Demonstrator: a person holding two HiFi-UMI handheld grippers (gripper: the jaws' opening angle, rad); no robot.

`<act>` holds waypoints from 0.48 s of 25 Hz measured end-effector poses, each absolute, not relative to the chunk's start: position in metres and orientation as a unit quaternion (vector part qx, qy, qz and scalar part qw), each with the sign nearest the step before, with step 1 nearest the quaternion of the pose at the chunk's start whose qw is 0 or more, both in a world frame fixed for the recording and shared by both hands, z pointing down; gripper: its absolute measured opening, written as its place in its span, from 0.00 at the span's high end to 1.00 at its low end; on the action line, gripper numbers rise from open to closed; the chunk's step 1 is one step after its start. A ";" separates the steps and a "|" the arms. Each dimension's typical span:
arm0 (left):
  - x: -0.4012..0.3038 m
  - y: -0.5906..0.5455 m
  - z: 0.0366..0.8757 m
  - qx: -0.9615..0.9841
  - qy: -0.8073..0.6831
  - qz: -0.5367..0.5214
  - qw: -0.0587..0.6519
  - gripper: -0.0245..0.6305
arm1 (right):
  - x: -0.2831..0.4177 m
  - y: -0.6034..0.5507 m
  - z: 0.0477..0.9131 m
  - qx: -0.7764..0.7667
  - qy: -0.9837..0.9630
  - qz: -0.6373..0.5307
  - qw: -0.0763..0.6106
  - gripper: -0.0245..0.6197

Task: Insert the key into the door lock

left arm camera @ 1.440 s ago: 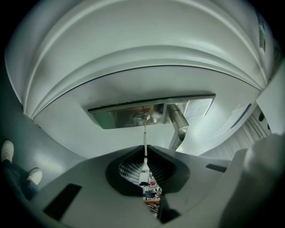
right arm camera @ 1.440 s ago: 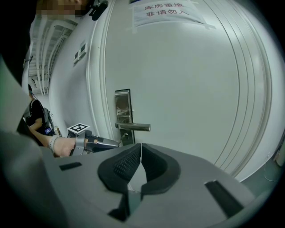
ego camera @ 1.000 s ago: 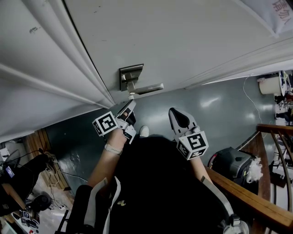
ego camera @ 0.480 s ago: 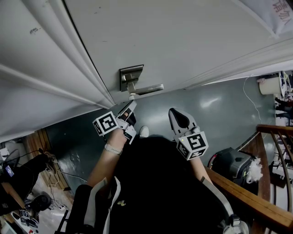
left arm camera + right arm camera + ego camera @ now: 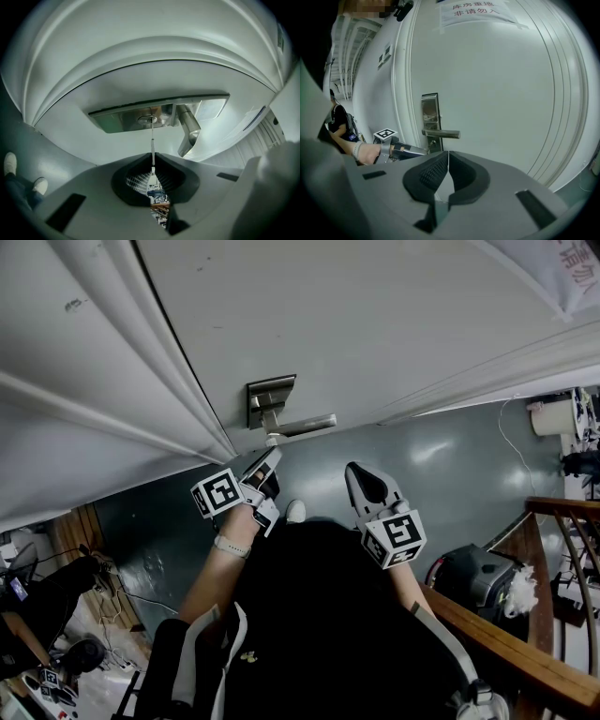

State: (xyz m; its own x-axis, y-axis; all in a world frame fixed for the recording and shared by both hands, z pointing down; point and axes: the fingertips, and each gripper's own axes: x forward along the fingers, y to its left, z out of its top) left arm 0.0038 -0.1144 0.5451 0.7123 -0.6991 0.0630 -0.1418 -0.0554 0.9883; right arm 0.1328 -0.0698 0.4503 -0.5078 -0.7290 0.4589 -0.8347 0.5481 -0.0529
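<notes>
A silver lock plate (image 5: 271, 399) with a lever handle (image 5: 305, 423) is set in the white door (image 5: 375, 315). My left gripper (image 5: 267, 461) is shut on a thin key (image 5: 152, 143), just below the plate. The key's blade runs straight from the jaws up to the round keyhole (image 5: 148, 120) in the lock plate (image 5: 117, 121), and its tip meets the hole. I cannot tell how deep it sits. The lever handle (image 5: 190, 129) juts out to the right of the keyhole. My right gripper (image 5: 362, 486) hangs back from the door, shut with nothing between its jaws (image 5: 448, 161).
A wooden railing (image 5: 525, 638) and a black bin (image 5: 478, 576) stand at the right. Cables and gear (image 5: 47, 615) litter the floor at lower left. A paper notice (image 5: 480, 13) is taped high on the door. A person (image 5: 340, 123) stands down the corridor.
</notes>
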 end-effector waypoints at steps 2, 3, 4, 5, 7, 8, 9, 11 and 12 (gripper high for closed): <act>0.003 -0.114 0.545 0.691 -0.303 -0.227 0.616 0.93 | 0.132 -0.070 0.450 0.455 -0.858 0.137 0.196 0.94; 0.004 -0.114 0.545 0.691 -0.302 -0.228 0.616 0.93 | 0.132 -0.071 0.450 0.455 -0.858 0.136 0.196 0.94; 0.004 -0.114 0.545 0.690 -0.301 -0.228 0.617 0.93 | 0.131 -0.071 0.450 0.454 -0.858 0.135 0.196 0.94; 0.005 -0.114 0.544 0.689 -0.299 -0.229 0.619 0.93 | 0.131 -0.071 0.450 0.454 -0.858 0.136 0.196 0.94; 0.005 -0.114 0.544 0.688 -0.297 -0.232 0.621 0.93 | 0.130 -0.071 0.449 0.454 -0.858 0.136 0.195 0.94; 0.005 -0.115 0.544 0.686 -0.298 -0.234 0.621 0.93 | 0.129 -0.072 0.449 0.454 -0.859 0.136 0.195 0.94; 0.004 -0.116 0.544 0.685 -0.298 -0.236 0.621 0.93 | 0.129 -0.072 0.448 0.454 -0.858 0.136 0.195 0.94; 0.004 -0.116 0.544 0.683 -0.299 -0.240 0.622 0.93 | 0.129 -0.072 0.449 0.455 -0.858 0.137 0.196 0.94; 0.004 -0.117 0.544 0.682 -0.299 -0.241 0.622 0.93 | 0.129 -0.072 0.450 0.455 -0.858 0.136 0.196 0.94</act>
